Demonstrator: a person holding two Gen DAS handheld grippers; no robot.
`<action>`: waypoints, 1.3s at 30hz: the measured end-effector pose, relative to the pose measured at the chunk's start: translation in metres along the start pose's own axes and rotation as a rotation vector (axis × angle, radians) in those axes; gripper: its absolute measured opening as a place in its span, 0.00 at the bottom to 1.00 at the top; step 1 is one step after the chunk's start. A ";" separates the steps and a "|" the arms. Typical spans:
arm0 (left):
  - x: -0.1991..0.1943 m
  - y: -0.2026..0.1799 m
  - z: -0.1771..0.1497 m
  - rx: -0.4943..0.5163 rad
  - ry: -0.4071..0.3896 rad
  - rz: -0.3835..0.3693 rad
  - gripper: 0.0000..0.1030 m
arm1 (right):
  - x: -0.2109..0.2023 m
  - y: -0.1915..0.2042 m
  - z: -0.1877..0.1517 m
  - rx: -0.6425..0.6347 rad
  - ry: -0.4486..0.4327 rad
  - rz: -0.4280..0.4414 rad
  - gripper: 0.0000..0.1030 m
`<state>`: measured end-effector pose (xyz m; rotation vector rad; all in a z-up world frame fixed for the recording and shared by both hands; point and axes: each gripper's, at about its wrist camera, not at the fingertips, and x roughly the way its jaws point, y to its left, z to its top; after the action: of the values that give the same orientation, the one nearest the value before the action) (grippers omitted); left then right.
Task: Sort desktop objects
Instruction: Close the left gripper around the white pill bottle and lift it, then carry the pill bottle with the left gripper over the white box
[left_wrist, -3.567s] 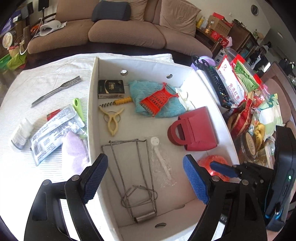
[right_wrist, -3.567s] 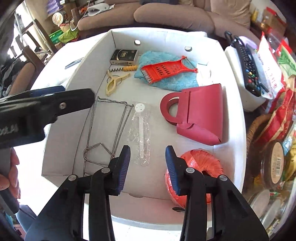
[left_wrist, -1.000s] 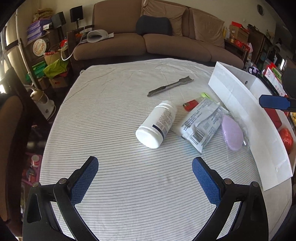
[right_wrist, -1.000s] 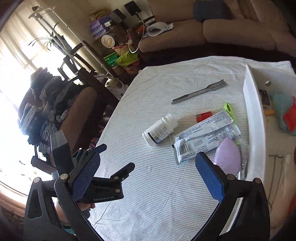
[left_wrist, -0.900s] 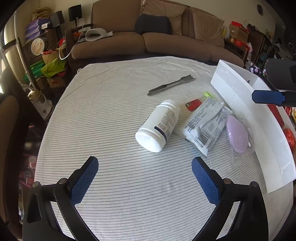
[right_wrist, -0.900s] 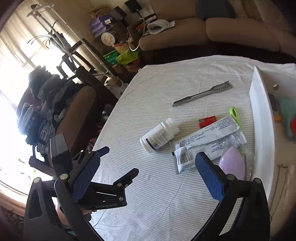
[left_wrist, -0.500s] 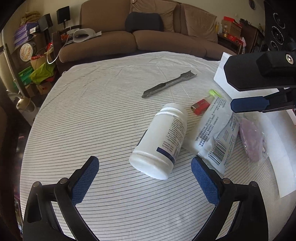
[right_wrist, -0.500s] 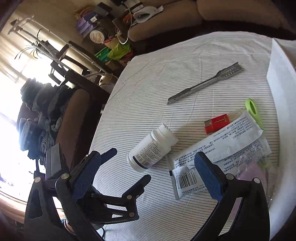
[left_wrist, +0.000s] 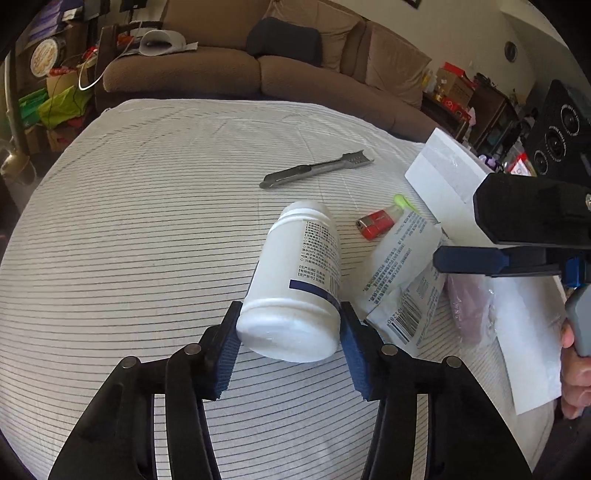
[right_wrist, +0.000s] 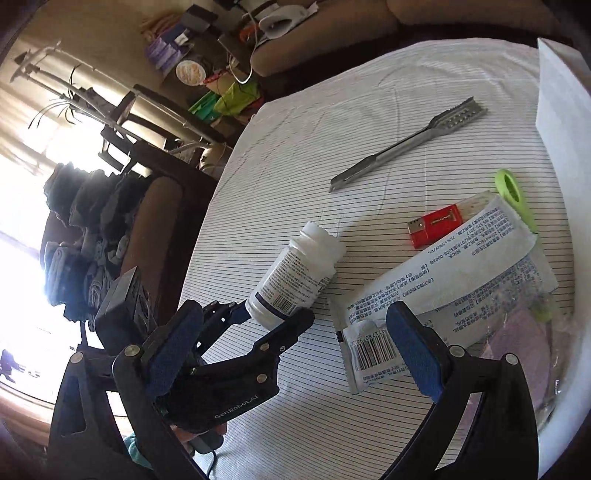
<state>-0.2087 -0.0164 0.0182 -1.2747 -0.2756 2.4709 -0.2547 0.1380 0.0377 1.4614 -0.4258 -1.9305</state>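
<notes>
A white pill bottle (left_wrist: 299, 280) lies on its side on the striped tablecloth. My left gripper (left_wrist: 290, 349) has closed on the bottle's base, with both blue pads against its sides; the right wrist view shows the same grip on the bottle (right_wrist: 295, 277). My right gripper (right_wrist: 291, 356) is open and empty, hovering above the white printed packets (right_wrist: 443, 291). A red lighter (right_wrist: 436, 226), a green tool (right_wrist: 511, 192), a metal peeler (right_wrist: 406, 146) and a bagged purple item (left_wrist: 471, 304) lie nearby.
The white box wall (left_wrist: 454, 184) stands at the right of the table. A brown sofa (left_wrist: 229, 62) is beyond the far edge. A chair piled with clothes (right_wrist: 110, 236) stands off the table's left side.
My left gripper moved forward to the pill bottle and closed on its base. My right gripper moved in closer over the packets and stayed open.
</notes>
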 end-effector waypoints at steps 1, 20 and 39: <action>-0.002 0.002 -0.002 -0.021 0.001 -0.013 0.50 | 0.002 0.000 -0.001 0.019 0.005 0.019 0.97; -0.029 0.017 -0.039 -0.104 -0.014 -0.085 0.48 | 0.087 0.013 -0.002 0.120 0.123 -0.062 0.48; -0.143 -0.115 -0.027 0.067 -0.136 -0.089 0.48 | -0.108 0.079 -0.038 -0.025 -0.063 0.083 0.45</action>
<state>-0.0856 0.0345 0.1473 -1.0472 -0.2746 2.4725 -0.1782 0.1598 0.1518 1.3492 -0.4812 -1.9129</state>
